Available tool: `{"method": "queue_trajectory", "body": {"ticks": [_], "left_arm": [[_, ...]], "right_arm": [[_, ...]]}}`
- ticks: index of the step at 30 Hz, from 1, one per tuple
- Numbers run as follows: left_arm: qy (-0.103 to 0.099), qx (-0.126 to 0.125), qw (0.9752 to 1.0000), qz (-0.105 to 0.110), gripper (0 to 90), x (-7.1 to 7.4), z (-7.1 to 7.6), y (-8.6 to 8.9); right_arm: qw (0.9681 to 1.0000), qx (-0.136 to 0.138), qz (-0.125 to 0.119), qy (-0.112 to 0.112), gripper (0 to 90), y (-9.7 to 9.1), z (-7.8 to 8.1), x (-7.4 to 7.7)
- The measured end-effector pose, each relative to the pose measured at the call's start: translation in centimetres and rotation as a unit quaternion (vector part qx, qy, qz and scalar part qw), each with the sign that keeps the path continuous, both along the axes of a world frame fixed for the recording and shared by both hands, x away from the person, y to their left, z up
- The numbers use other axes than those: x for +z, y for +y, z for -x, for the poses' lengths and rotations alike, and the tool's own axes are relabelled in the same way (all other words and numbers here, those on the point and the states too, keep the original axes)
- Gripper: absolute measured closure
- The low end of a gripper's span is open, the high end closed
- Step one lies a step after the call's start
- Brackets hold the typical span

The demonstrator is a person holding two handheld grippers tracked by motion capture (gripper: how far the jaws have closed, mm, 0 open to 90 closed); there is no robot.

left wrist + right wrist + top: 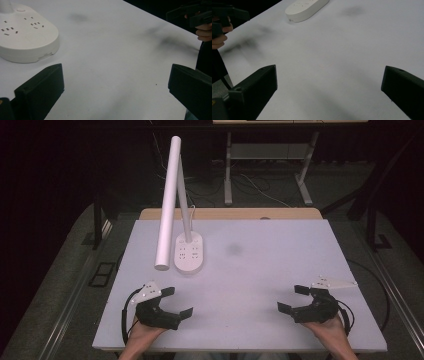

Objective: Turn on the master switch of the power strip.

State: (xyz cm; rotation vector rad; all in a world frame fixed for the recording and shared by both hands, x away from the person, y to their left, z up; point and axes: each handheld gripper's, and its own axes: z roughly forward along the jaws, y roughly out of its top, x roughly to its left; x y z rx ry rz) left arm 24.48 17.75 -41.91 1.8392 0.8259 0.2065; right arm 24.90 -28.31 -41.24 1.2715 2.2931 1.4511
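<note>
Two grippers wait at the table's near edge

Left gripper (pixel 179 301) and right gripper (pixel 289 298), jaws spread wide, grip nothing; a smooth white oval-based lamp (pixel 189 252) stands toward the matte table's (pixel 260 270) far-left corner.

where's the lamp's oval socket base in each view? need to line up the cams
High view: lamp base sits left of centre on the white table, beyond the left gripper.
Left gripper view: top left corner, above the left-hand jaw.
Right gripper view: top edge, left of centre.
Shared landmark: the dark smudge on the table beside the base.
</note>
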Motion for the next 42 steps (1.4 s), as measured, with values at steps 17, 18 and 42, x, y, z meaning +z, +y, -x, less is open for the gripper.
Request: {"method": "queue_trajectory", "body": {"ticks": [17, 18, 42], "left_arm": [[0.008, -0.010, 0.9999, 0.003, 0.0, 0.0, 0.0, 0.1], [0.010, -0.011, 0.9999, 0.003, 0.0, 0.0, 0.0, 0.0], [0.029, -0.032, 0.9990, -0.007, 2.6, 0.8, -1.0, 0.3]], "right_arm": [[0.9999, -0.003, 0.009, 0.007, 0.0, -0.2, -0.3, -0.2], [0.9999, -0.003, 0.009, 0.007, 0.0, -0.2, -0.3, -0.2], [0.9997, 0.008, 0.018, 0.011, 0.0, -0.2, -0.2, -0.2]]}}
